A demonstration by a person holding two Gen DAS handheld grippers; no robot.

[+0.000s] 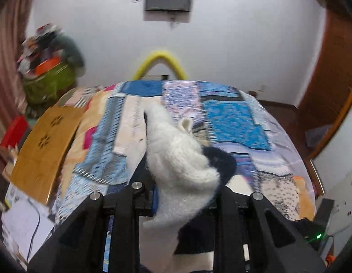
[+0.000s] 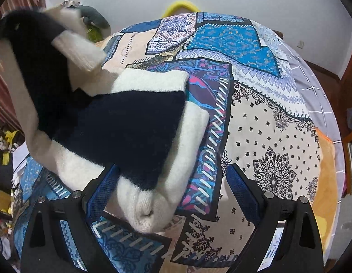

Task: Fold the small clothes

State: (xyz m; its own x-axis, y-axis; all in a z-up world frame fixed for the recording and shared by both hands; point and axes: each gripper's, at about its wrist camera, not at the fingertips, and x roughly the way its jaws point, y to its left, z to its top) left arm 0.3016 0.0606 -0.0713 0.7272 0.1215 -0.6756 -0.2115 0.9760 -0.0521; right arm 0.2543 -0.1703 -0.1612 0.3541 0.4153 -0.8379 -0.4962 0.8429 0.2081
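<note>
While left fingers (image 1: 185, 195) pinch sweater (image 1: 176, 159), right fingers (image 2: 173, 193) agape

A fuzzy knit garment (image 2: 135, 122) is shown in cream-white with a broad band of very dark navy, almost black. The bedspread (image 2: 267, 136) beneath is printed as patchwork — bright blue paisley panels, lilac diamond lattices, a cream field dotted with small black motifs and a black mandala, and dark borders marked with white dashes. An orange patch is seen at its right edge. Both grippers are black; the right gripper (image 2: 173, 195) is lined with blue pads. A yellow arch (image 1: 161, 64) is set against a white wall (image 1: 244, 45) — beside it, a green basket (image 1: 51, 84) with an orange rim.
</note>
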